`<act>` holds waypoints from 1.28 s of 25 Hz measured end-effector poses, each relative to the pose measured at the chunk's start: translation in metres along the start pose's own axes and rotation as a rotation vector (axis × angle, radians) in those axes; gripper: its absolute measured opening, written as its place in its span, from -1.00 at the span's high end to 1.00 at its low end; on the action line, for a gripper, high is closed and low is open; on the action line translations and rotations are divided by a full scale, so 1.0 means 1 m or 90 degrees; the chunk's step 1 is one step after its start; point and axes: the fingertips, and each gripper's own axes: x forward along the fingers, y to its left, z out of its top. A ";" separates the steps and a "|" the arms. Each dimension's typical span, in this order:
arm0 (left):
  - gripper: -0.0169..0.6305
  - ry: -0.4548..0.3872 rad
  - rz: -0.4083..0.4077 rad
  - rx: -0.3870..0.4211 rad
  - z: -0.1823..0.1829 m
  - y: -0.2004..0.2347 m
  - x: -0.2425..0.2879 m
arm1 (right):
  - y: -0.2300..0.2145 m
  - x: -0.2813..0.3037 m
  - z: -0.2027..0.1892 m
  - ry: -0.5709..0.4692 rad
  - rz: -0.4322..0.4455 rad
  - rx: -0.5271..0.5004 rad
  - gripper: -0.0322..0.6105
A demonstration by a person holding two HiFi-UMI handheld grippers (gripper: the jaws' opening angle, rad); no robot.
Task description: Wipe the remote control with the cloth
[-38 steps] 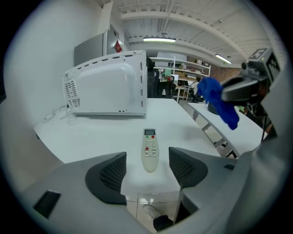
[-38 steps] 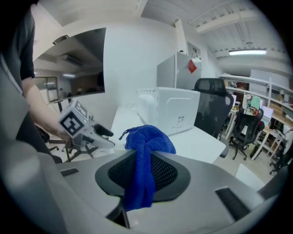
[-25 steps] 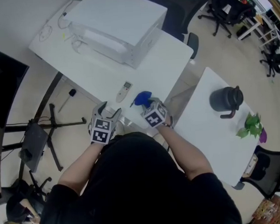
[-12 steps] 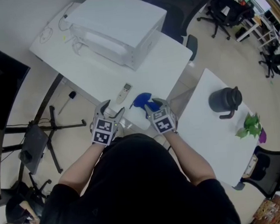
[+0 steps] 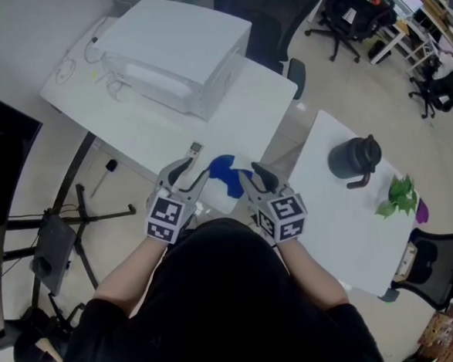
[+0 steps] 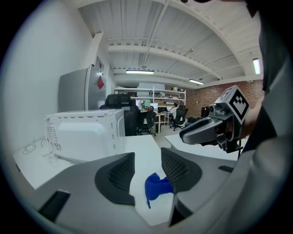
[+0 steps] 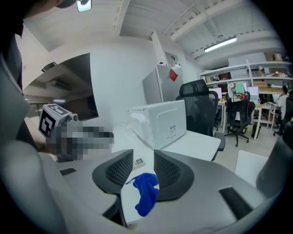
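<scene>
A crumpled blue cloth [image 5: 224, 173] lies near the front edge of the white table [image 5: 241, 113]; it also shows in the left gripper view [image 6: 158, 186] and the right gripper view [image 7: 145, 192]. The small white remote control [image 7: 138, 161] lies just beyond it, half hidden in the head view [image 5: 196, 149] by my left gripper [image 5: 189, 171]. The left gripper's jaws are closing with nothing between the pads [image 6: 145, 169]. My right gripper [image 5: 255, 174] hovers right of the cloth, its jaws also closing on nothing [image 7: 143, 167]. Both grippers are held above the table edge.
A white box-shaped appliance [image 5: 175, 56] fills the back of the table. A second white table [image 5: 329, 208] to the right carries a black jug [image 5: 354, 160] and a small plant [image 5: 398, 195]. A black stand [image 5: 59, 227] is on the floor at the left.
The right gripper has drawn back from the cloth toward the person, leaving the cloth on the table. The left gripper has moved forward over the remote and its jaws have narrowed.
</scene>
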 end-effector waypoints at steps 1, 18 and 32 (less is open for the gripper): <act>0.43 -0.013 -0.006 0.012 0.008 -0.004 0.000 | 0.002 -0.004 0.007 -0.014 0.001 -0.002 0.45; 0.94 -0.121 -0.053 0.109 0.078 -0.042 -0.009 | 0.036 -0.035 0.073 -0.138 0.040 -0.089 0.87; 0.94 -0.113 -0.044 0.103 0.076 -0.043 -0.014 | 0.047 -0.033 0.073 -0.135 0.054 -0.103 0.87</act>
